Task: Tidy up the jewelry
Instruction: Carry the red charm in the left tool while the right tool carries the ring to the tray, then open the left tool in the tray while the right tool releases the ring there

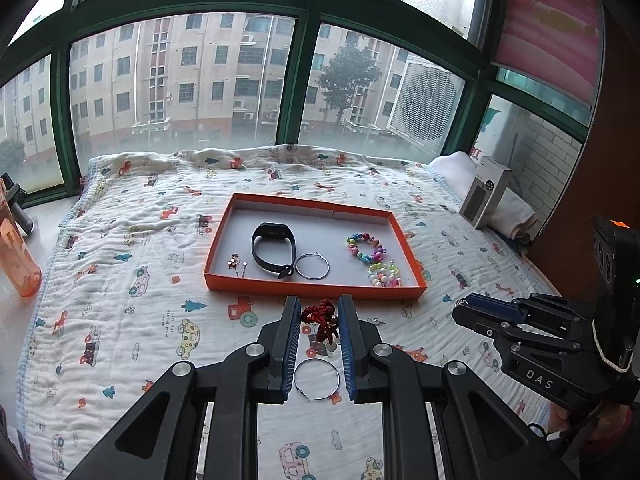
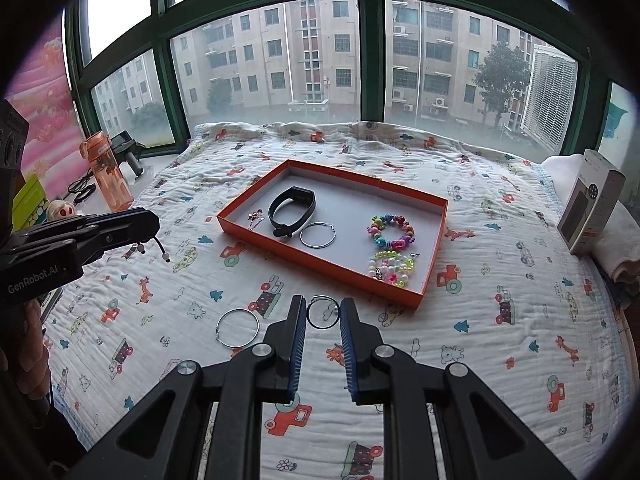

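- Between the left gripper's (image 1: 319, 312) blue-padded fingers (image 1: 294, 332), in the left wrist view, a red braided cord bracelet (image 1: 321, 319) is clamped, the jaws drawn narrow around it above the printed blanket (image 1: 120, 264).
- Below that bracelet a silver hoop (image 1: 316, 379) lies flat on the blanket, apart from the pads.
- Beyond the fingertips sits the orange tray (image 1: 280, 200), holding a black wristband (image 1: 273, 250), a second silver hoop (image 1: 312, 266), a small earring (image 1: 234, 262) and two coloured bead bracelets (image 1: 365, 247).
- At right the right gripper (image 1: 464, 305) shows side-on, its body lettered "DAS"; its jaws look nearly together.
- A white box (image 1: 484, 192) stands on folded towels at far right; its print is too small to read.
- Seen from the right wrist, the right gripper (image 2: 323, 312) pinches a thin dark ring (image 2: 322, 312) between its narrow-set pads, close to the tray's near corner (image 2: 418, 300).
- At left the left gripper (image 2: 154, 224) bears "GenRobot.AI" on its side, with beaded cord ends (image 2: 162, 250) dangling from its tips.
- An orange bottle (image 2: 110, 176) stands on the sill.
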